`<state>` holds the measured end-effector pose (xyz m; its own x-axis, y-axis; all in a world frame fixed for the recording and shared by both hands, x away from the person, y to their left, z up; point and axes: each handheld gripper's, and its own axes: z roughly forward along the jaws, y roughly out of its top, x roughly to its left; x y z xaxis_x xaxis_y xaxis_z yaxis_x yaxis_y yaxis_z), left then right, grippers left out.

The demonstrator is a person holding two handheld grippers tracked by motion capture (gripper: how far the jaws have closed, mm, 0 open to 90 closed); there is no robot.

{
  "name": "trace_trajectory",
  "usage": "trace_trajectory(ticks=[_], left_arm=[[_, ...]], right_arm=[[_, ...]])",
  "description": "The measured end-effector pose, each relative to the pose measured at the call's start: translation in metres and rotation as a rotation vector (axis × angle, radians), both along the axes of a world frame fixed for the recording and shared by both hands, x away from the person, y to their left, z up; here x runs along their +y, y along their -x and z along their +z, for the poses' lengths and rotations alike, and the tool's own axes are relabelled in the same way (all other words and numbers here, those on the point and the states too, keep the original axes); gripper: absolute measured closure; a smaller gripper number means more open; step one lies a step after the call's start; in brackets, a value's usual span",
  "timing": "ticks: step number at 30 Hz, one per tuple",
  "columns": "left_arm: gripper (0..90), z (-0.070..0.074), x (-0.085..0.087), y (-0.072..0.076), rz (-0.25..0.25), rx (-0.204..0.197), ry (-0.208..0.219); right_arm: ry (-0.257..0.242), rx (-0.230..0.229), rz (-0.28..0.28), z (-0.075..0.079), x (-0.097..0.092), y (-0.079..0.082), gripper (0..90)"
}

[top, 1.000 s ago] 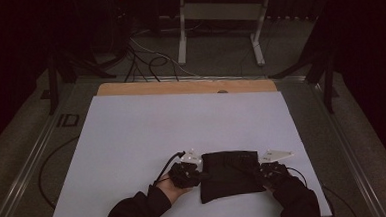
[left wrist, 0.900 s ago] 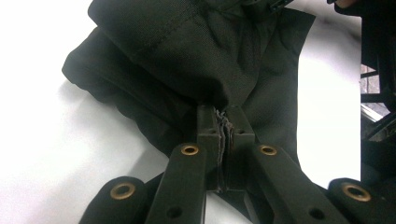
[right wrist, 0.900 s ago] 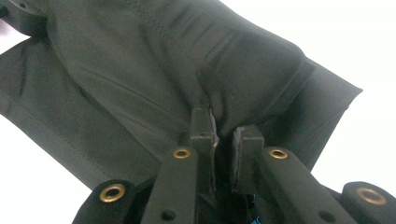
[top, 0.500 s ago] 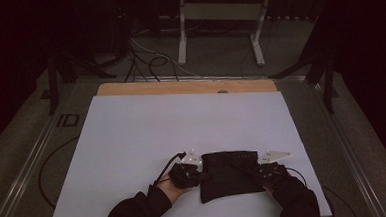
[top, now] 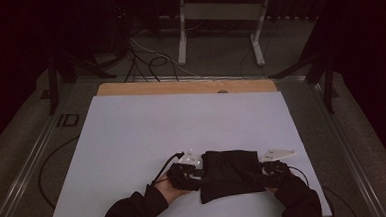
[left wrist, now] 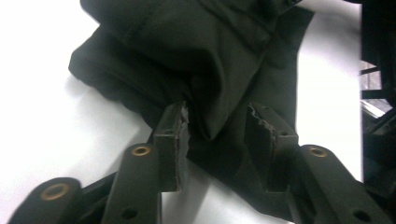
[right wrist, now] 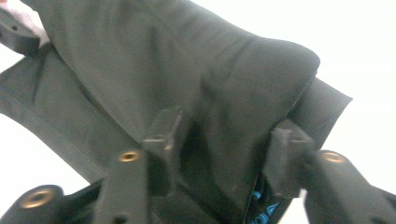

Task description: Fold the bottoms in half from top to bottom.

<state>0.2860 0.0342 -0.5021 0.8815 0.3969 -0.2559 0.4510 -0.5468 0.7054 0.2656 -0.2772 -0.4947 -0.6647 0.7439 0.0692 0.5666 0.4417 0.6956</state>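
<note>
Folded black matte fabric garment [top: 232, 174] on white desk [top: 132, 141]; left gripper [left wrist: 217, 128] and right gripper [right wrist: 224, 140] jaws just opened, loosely straddling folds.

Dark long sleeves [top: 131, 214] are worn on both forearms. Each hand carries a black gripper: the left gripper [top: 185, 173] and the right gripper [top: 273, 170] are each topped by a pale grey three-cornered plate [top: 190, 157], and a thin black cable [top: 164, 168] is trailed from the left one. In the gripper views, black angular fingers [left wrist: 173, 140] with worn, chipped pad edges are seen, fixed to black links by brass-coloured rivets [left wrist: 140, 150].
</note>
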Motion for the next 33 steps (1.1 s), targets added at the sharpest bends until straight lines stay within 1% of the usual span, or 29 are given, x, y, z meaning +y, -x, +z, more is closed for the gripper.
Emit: trace_trajectory(ticks=[1,2,5,8,9,10,11,12,13,15,16,17,18,19,20,21,22,23,24,25,26,28,29,30,31,32,33], left_arm=[[54.3,0.003,0.001,0.000,0.000,-0.004,0.007],[54.3,0.006,0.003,0.000,-0.003,-0.007,0.018],[51.1,0.019,0.008,0.000,0.002,-0.025,0.054],[50.3,0.032,0.014,0.000,0.020,-0.061,0.077],[51.6,0.036,0.015,0.000,0.026,-0.075,0.077],[51.6,0.040,0.016,-0.001,0.033,-0.099,0.074],[56.7,0.044,0.017,-0.002,0.048,-0.124,0.066],[56.7,0.047,0.017,-0.004,0.062,-0.140,0.058],[60.5,0.049,0.018,-0.006,0.070,-0.146,0.057],[65.2,0.051,0.018,-0.012,0.101,-0.158,0.044],[70.7,0.051,0.018,-0.019,0.122,-0.158,0.043],[73.6,0.051,0.018,-0.019,0.122,-0.158,0.043],[76.6,0.050,0.017,-0.022,0.131,-0.154,0.030],[78.7,0.048,0.015,-0.025,0.141,-0.152,0.021],[78.7,0.046,0.014,-0.028,0.147,-0.147,0.016],[80.6,0.044,0.012,-0.030,0.156,-0.140,0.009],[84.8,0.041,0.011,-0.033,0.160,-0.135,-0.003],[84.8,0.038,0.009,-0.035,0.159,-0.126,-0.010],[87.7,0.035,0.007,-0.037,0.160,-0.118,-0.022],[87.7,0.032,0.005,-0.040,0.162,-0.113,-0.031],[88.7,0.029,0.004,-0.042,0.163,-0.103,-0.036],[89.1,0.022,0.002,-0.047,0.170,-0.070,-0.035],[89.2,0.019,0.002,-0.049,0.176,-0.058,-0.035],[89.2,0.016,0.001,-0.051,0.177,-0.040,-0.030],[89.2,0.013,-0.001,-0.052,0.174,-0.030,-0.026],[89.3,0.011,-0.002,-0.052,0.166,-0.026,-0.028],[89.3,0.008,-0.004,-0.053,0.158,-0.021,-0.026]], right_arm=[[0.000,0.000,0.000,0.000,0.000,0.000,46.4],[-0.007,-0.005,-0.004,0.002,-0.001,0.000,44.6],[-0.011,-0.029,-0.028,0.010,-0.005,0.001,44.6],[-0.003,-0.063,-0.046,0.018,-0.008,0.000,47.8],[0.010,-0.082,-0.051,0.024,-0.008,-0.001,55.0],[0.010,-0.082,-0.051,0.024,-0.008,-0.001,55.0],[0.030,-0.104,-0.043,0.030,-0.007,-0.003,60.4],[0.030,-0.104,-0.043,0.030,-0.007,-0.003,60.4],[0.050,-0.117,-0.039,0.033,-0.006,-0.004,66.3],[0.066,-0.142,-0.032,0.037,-0.004,-0.007,69.6],[0.075,-0.152,-0.023,0.040,-0.002,-0.011,73.9],[0.086,-0.163,-0.020,0.041,-0.001,-0.014,75.7],[0.090,-0.167,-0.021,0.041,0.000,-0.017,79.4],[0.096,-0.162,-0.020,0.041,0.000,-0.020,81.9],[0.096,-0.162,-0.020,0.041,0.000,-0.020,81.9],[0.100,-0.166,-0.019,0.041,0.001,-0.023,83.5],[0.109,-0.162,-0.021,0.039,0.001,-0.030,88.8],[0.109,-0.162,-0.021,0.039,0.001,-0.030,88.8],[0.112,-0.156,-0.032,0.036,0.000,-0.037,89.5],[0.112,-0.156,-0.032,0.036,0.000,-0.037,89.5],[0.116,-0.151,-0.032,0.034,-0.001,-0.041,89.6],[0.120,-0.134,-0.037,0.029,-0.003,-0.048,89.7],[0.124,-0.115,-0.044,0.023,-0.004,-0.055,89.7],[0.125,-0.105,-0.042,0.020,-0.004,-0.057,89.7],[0.125,-0.105,-0.042,0.020,-0.004,-0.057,89.7],[0.126,-0.082,-0.048,0.013,-0.004,-0.060,89.7],[0.126,-0.082,-0.048,0.013,-0.004,-0.060,89.7]])
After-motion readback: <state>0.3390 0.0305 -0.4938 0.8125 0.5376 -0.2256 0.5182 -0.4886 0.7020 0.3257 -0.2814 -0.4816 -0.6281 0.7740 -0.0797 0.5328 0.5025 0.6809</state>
